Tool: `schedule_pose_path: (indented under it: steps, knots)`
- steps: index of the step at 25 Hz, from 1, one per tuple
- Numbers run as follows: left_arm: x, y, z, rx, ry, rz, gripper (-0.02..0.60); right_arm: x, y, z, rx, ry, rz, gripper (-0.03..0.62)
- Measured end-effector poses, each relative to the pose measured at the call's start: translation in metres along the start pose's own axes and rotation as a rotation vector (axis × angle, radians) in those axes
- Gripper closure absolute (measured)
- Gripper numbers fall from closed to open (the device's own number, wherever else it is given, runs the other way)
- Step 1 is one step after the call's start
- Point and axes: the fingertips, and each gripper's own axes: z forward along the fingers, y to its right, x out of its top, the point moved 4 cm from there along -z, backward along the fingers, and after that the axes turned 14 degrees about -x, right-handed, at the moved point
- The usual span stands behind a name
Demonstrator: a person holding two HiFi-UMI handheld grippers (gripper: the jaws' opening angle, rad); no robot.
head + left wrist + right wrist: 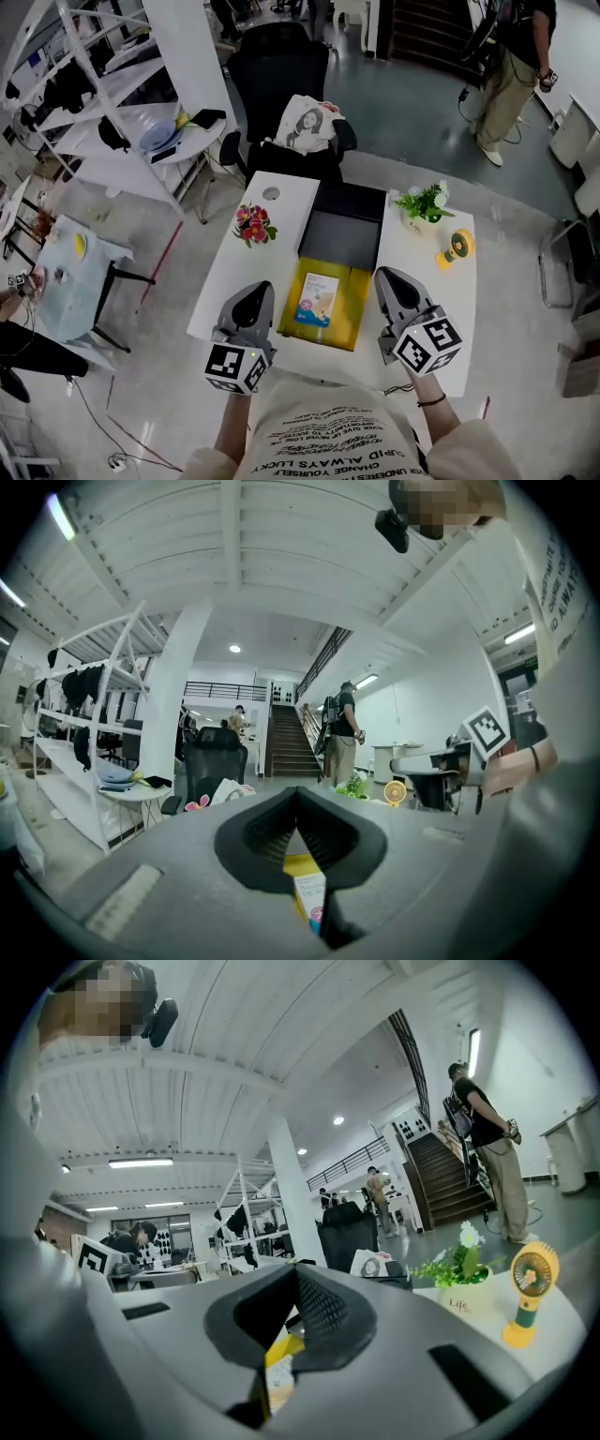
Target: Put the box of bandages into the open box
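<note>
- I count one box of bandages (pixel 318 298), lying flat inside the yellow half of the open box (pixel 359 302), printed face up.
- There's one open box on the white table (pixel 281 192), and its black half lies beyond the yellow one.
- I've got two grippers, one on each side of that yellow half, near the table's front edge.
- On the left gripper (pixel 256 294) the jaws are together with nothing between them (the bandage box only shows below, through the gap).
- The right gripper (pixel 391 279) has its jaws fully together too, gripping nothing.
- Further out I see one bunch of flowers (pixel 251 225), one potted plant (pixel 424 203) and one small yellow fan (pixel 457 247).
</note>
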Motion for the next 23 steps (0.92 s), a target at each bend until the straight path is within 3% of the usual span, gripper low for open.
schedule_pose_path:
  steps: [23]
  knots:
    - [-0.0089, -0.0014, -0.0057, 0.043, -0.024, -0.014, 0.56, -0.0066, 0.0044, -0.0062, -0.027, 0.005, 0.01, 0.589]
